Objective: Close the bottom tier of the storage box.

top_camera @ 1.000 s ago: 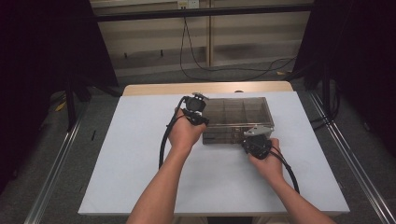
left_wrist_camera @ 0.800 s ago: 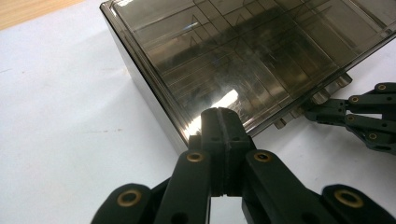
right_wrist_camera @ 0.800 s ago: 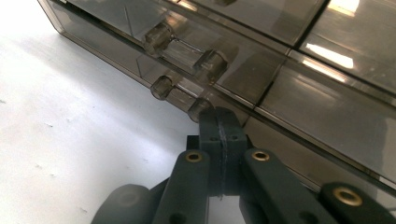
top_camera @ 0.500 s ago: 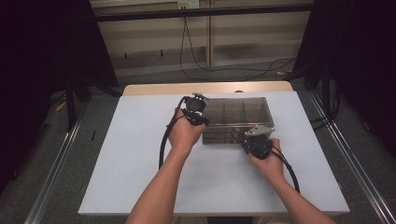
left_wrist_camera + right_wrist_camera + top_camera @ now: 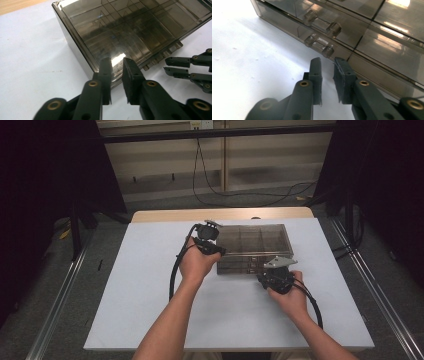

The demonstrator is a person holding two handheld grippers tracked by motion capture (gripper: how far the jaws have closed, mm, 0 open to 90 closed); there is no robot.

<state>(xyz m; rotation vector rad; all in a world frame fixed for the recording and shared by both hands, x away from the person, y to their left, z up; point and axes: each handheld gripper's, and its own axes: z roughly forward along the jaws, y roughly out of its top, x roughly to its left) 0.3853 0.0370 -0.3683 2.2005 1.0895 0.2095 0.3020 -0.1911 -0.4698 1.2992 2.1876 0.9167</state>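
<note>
smoky translucent plastic, the drawer box (image 5: 255, 247) sits on the white tabletop (image 5: 140, 285) just ahead of both your tools. your left tool (image 5: 116, 72) has its jaws a narrow gap apart, tips over the box's near top corner, gripping nothing. your right tool (image 5: 327, 68) is likewise slightly parted and empty, tips just short of a drawer handle (image 5: 319, 46) on the box's front.

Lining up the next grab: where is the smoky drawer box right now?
In the high view the drawer box sits on the far middle of the white table, between the left tool at its left end and the right tool at its near front.
</note>
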